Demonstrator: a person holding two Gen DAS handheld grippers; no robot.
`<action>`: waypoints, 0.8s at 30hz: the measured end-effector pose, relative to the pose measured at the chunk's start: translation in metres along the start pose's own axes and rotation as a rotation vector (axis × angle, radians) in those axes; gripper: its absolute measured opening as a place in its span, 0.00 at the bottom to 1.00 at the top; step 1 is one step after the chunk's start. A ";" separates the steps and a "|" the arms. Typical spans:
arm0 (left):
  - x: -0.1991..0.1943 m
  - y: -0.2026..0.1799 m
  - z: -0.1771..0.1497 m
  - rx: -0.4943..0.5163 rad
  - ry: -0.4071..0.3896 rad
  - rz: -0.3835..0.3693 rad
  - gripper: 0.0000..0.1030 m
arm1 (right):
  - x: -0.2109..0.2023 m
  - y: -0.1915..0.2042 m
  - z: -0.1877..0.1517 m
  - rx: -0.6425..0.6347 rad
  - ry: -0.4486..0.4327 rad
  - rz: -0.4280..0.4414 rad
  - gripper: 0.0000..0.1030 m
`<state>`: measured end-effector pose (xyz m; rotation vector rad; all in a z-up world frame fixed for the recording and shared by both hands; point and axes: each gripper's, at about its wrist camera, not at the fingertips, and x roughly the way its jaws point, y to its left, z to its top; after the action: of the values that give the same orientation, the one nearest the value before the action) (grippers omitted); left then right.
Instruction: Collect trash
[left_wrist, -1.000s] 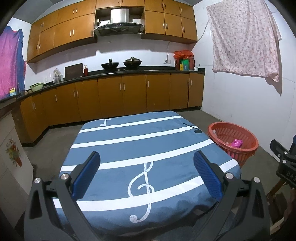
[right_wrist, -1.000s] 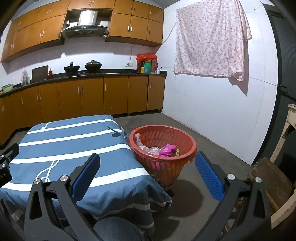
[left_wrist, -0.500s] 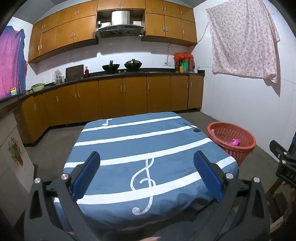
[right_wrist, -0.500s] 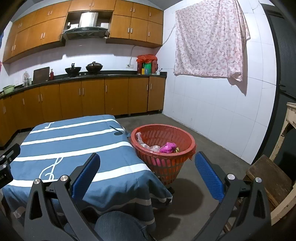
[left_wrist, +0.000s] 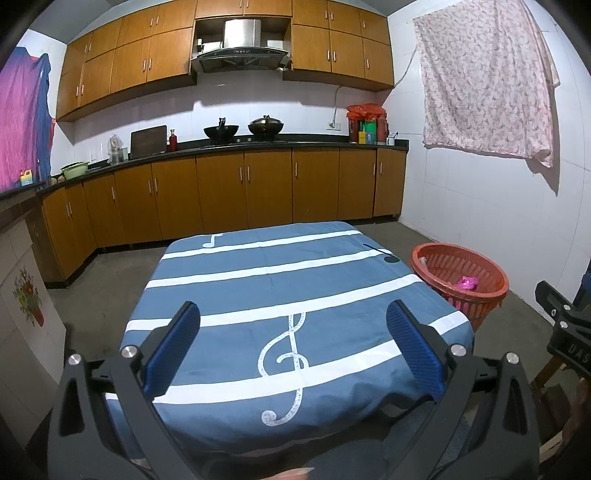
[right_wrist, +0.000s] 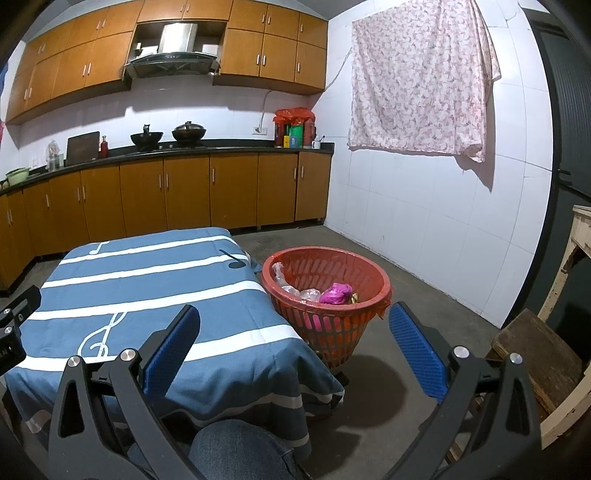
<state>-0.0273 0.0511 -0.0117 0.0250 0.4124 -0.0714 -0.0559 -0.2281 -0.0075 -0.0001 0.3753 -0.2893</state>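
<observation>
At the far left, the kitchen counter (left_wrist: 155, 162) with its wooden cabinets runs along the back wall, well apart from everything the task concerns. Nearer, the left gripper (left_wrist: 293, 345) hangs above the near edge of the table (left_wrist: 258, 295), its blue pads spread wide with nothing between them; held level and facing along the striped music-note cloth, it looks parked in a waiting pose rather than reaching for anything. No litter shows on the cloth in either view, which suggests the collecting is close to finished or that any remaining pieces lie out of sight. Moving rightward, the red basket (right_wrist: 327, 291) stands on the floor just beside the table's far right corner, a sensible spot since scraps lifted from the table need only a short carry over the edge. Inside it lies the trash: a crumpled pink bag (right_wrist: 335, 294) near the middle and clear plastic wrapping (right_wrist: 282, 278) against the left wall. The right gripper (right_wrist: 293, 345) hovers near the table's right edge, aimed toward the basket, its fingers likewise wide apart and gripping nothing. At the far right a worn wooden stool (right_wrist: 535, 350) sits on the floor, and a floral cloth (right_wrist: 417, 81) hangs on the tiled wall above.
</observation>
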 end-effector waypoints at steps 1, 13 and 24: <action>0.000 0.000 0.000 -0.001 0.001 -0.001 0.96 | 0.000 0.000 0.000 0.000 0.001 0.001 0.98; -0.001 -0.001 -0.001 -0.009 0.006 -0.001 0.96 | 0.000 0.000 0.000 0.000 0.000 0.000 0.98; -0.001 -0.002 -0.001 -0.009 0.007 -0.001 0.96 | 0.000 -0.001 0.001 0.000 0.001 0.001 0.98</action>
<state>-0.0287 0.0496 -0.0122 0.0165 0.4193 -0.0708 -0.0557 -0.2295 -0.0066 0.0004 0.3762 -0.2880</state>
